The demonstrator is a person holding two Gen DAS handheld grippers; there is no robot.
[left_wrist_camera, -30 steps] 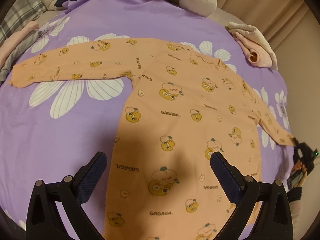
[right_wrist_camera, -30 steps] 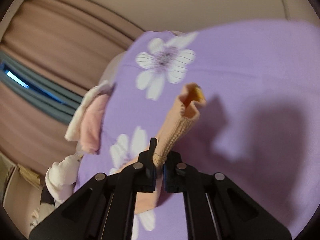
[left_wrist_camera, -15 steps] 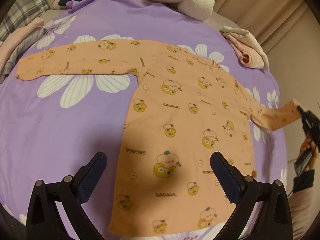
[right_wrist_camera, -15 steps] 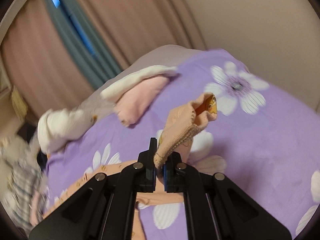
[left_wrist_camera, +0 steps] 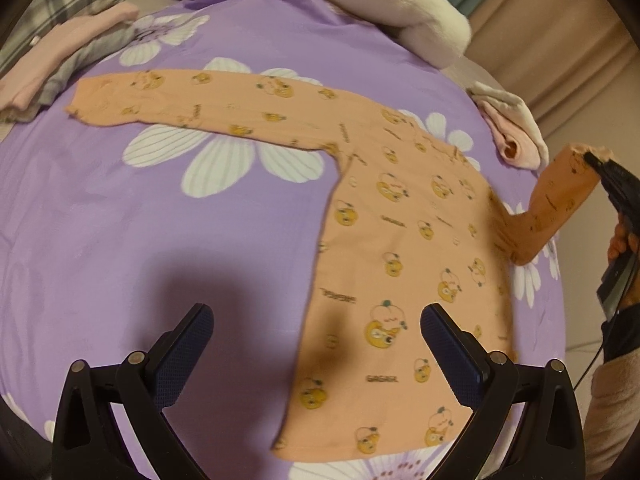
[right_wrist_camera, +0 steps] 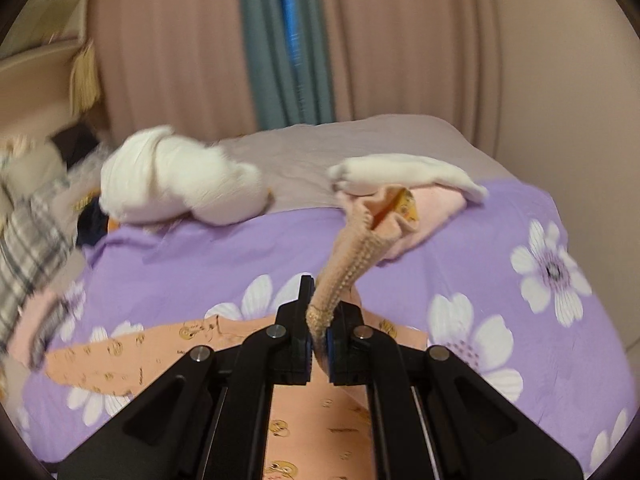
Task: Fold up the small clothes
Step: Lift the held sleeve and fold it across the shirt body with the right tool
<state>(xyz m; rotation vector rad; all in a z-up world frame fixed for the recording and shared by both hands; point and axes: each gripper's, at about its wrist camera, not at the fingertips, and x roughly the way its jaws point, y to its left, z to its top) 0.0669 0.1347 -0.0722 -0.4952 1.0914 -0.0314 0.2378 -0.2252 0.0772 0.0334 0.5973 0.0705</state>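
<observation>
An orange long-sleeved baby shirt (left_wrist_camera: 400,240) printed with cartoon faces lies flat on a purple flowered sheet (left_wrist_camera: 140,240). Its left sleeve (left_wrist_camera: 200,108) stretches out flat toward the far left. My right gripper (right_wrist_camera: 319,336) is shut on the ribbed cuff (right_wrist_camera: 352,256) of the right sleeve (left_wrist_camera: 560,196), which is lifted off the bed and angled up; it shows too at the right edge of the left wrist view, right gripper (left_wrist_camera: 596,160). My left gripper (left_wrist_camera: 316,344) hovers open over the shirt's lower hem side, with nothing between its fingers.
A folded pink and white garment (left_wrist_camera: 516,136) lies at the far right of the bed. White plush bedding (right_wrist_camera: 176,184) sits at the head. Folded pink and grey clothes (left_wrist_camera: 60,64) lie at the far left. Curtains (right_wrist_camera: 280,40) hang behind. A person's hand (left_wrist_camera: 624,240) holds the right gripper.
My right gripper has lifted the right sleeve's cuff off the bed and swung it up and inward, rolling as it went. The left gripper drifted sideways, staying open.
</observation>
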